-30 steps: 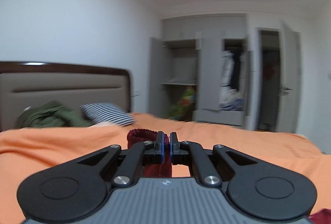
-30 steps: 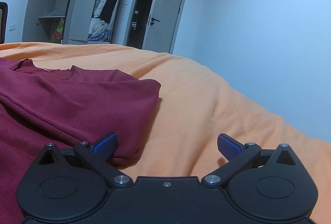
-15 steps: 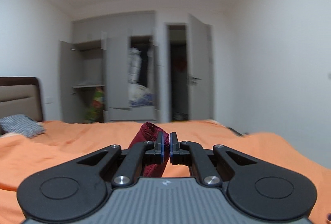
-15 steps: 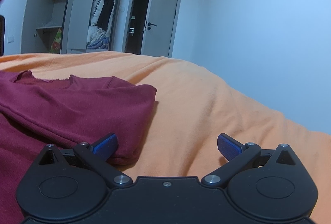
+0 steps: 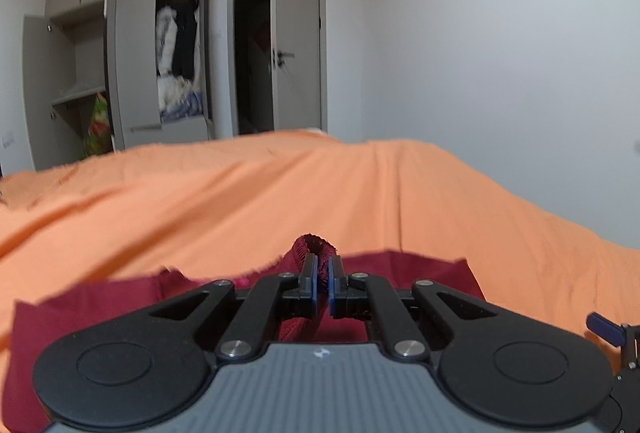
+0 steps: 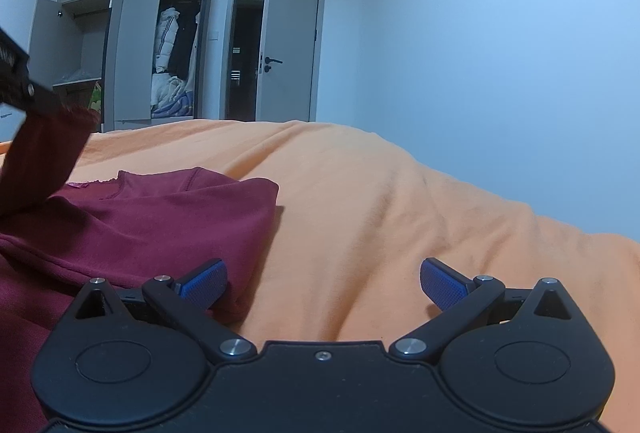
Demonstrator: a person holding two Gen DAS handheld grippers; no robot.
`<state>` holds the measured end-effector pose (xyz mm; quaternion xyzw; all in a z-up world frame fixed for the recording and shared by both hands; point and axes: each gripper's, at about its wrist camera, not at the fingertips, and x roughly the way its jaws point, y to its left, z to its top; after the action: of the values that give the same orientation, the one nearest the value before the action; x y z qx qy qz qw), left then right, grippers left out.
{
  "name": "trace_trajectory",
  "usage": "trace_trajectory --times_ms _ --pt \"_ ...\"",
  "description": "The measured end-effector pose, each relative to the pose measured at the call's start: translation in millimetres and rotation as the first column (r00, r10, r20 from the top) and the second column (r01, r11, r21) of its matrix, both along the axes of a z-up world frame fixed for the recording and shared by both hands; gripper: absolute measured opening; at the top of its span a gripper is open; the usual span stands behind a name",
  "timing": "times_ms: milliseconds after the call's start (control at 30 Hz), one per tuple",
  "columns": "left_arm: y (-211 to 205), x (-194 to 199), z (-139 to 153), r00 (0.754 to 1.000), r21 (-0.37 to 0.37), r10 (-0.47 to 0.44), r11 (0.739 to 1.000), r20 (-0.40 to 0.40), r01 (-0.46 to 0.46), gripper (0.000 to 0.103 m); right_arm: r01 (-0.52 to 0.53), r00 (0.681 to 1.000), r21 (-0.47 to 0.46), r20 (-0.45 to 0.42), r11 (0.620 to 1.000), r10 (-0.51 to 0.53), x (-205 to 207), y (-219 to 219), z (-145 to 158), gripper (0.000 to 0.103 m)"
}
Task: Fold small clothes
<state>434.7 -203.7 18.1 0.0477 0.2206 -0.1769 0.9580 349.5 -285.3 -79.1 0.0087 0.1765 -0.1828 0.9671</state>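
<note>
A dark red garment point(image 6: 132, 221) lies spread on the orange bed sheet point(image 6: 400, 217). My left gripper point(image 5: 322, 279) is shut on a ribbed cuff of this dark red garment point(image 5: 314, 247), carrying a sleeve over the flat body of the cloth point(image 5: 404, 267). In the right wrist view that lifted sleeve point(image 6: 44, 153) hangs from the left gripper point(image 6: 18, 81) at the far left. My right gripper point(image 6: 323, 279) stands open low over the sheet, its left blue pad point(image 6: 202, 279) at the garment's folded right edge, nothing between the pads.
Beyond the bed stands a grey wardrobe point(image 5: 136, 65) with open doors and clothes hanging inside. A grey room door point(image 5: 298, 45) stands ajar beside it. The right gripper's blue tip point(image 5: 604, 327) shows at the lower right of the left wrist view.
My left gripper has swung to the right and lowered, carrying the sleeve over the garment's body; the headboard and pillow left its view. The right gripper has stayed open and nearly still.
</note>
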Motion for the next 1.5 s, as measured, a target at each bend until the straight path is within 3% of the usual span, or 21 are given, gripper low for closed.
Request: trace_trajectory --times_ms 233,300,367,500,567,633,767,900,967,1067,1200,1267,1367,1433,1500 --pt "-2.8 -5.5 -22.1 0.993 -0.025 -0.071 0.997 -0.095 0.069 0.009 -0.001 1.0 0.001 -0.002 1.0 0.001 0.4 0.5 -0.5 0.103" --pt "1.9 -9.6 -30.2 0.988 -0.042 -0.093 0.995 -0.127 0.088 0.024 -0.001 1.0 0.002 -0.003 1.0 0.001 0.5 -0.1 -0.7 0.103" --pt "4.6 -15.3 -35.9 0.986 -0.052 -0.09 0.995 -0.139 0.084 0.054 -0.001 1.0 0.002 -0.003 1.0 0.001 0.6 0.0 -0.8 0.102" --pt "16.0 -21.0 -33.4 0.982 -0.077 -0.089 0.994 -0.165 0.077 0.07 -0.002 1.0 0.003 -0.005 1.0 0.002 1.2 -0.2 -1.3 0.102" --pt "25.4 -31.3 -28.8 0.984 -0.085 -0.08 0.994 -0.162 0.067 0.086 -0.003 1.0 0.004 -0.009 1.0 0.003 2.4 -0.1 -2.2 0.102" --pt "36.7 -40.9 -20.9 0.988 -0.08 -0.056 0.996 -0.141 0.045 0.091 -0.006 1.0 0.004 -0.013 1.0 0.006 3.4 -0.1 -3.0 0.103" --pt "62.4 -53.5 -7.8 0.992 -0.046 0.048 0.997 -0.119 -0.054 0.097 -0.018 1.0 0.017 -0.014 1.0 0.018 3.2 -2.5 -1.7 0.103" --pt "115.1 -61.0 4.5 0.97 -0.066 0.203 0.975 -0.134 -0.213 0.102 -0.058 0.998 0.045 -0.031 0.997 0.059 5.7 -3.8 11.7 0.103" --pt "148.9 -64.3 5.1 0.944 -0.068 0.296 0.949 -0.144 -0.307 0.102 -0.083 0.996 0.059 -0.033 0.995 0.085 7.1 -1.0 21.2 0.103" --pt "203.4 -63.4 2.6 0.887 -0.059 0.424 0.896 -0.183 -0.44 0.102 -0.146 0.988 0.134 -0.033 0.98 0.151 13.2 4.9 33.9 0.103" --pt "271.0 -54.1 -6.4 0.811 -0.07 0.54 0.821 -0.226 -0.566 0.102 -0.254 0.963 0.265 -0.017 0.93 0.268 27.8 17.0 46.0 0.103" --pt "297.9 -46.8 -12.9 0.804 -0.108 0.537 0.811 -0.254 -0.576 0.102 -0.303 0.946 0.324 -0.01 0.897 0.323 37.4 23.4 50.0 0.102" --pt "330.7 -28.0 -25.4 0.818 -0.253 0.471 0.791 -0.332 -0.558 0.102 -0.342 0.929 0.378 -0.003 0.86 0.371 50.0 35.3 53.3 0.102" --pt "344.0 -14.7 -34.2 0.828 -0.333 0.417 0.773 -0.374 -0.54 0.099 -0.361 0.919 0.389 -0.009 0.848 0.395 55.7 43.2 55.1 0.094" --pt "349.1 3.4 -43.7 0.83 -0.355 0.384 0.77 -0.404 -0.529 0.093 -0.362 0.913 0.404 -0.025 0.84 0.406 63.0 48.7 52.5 0.086"
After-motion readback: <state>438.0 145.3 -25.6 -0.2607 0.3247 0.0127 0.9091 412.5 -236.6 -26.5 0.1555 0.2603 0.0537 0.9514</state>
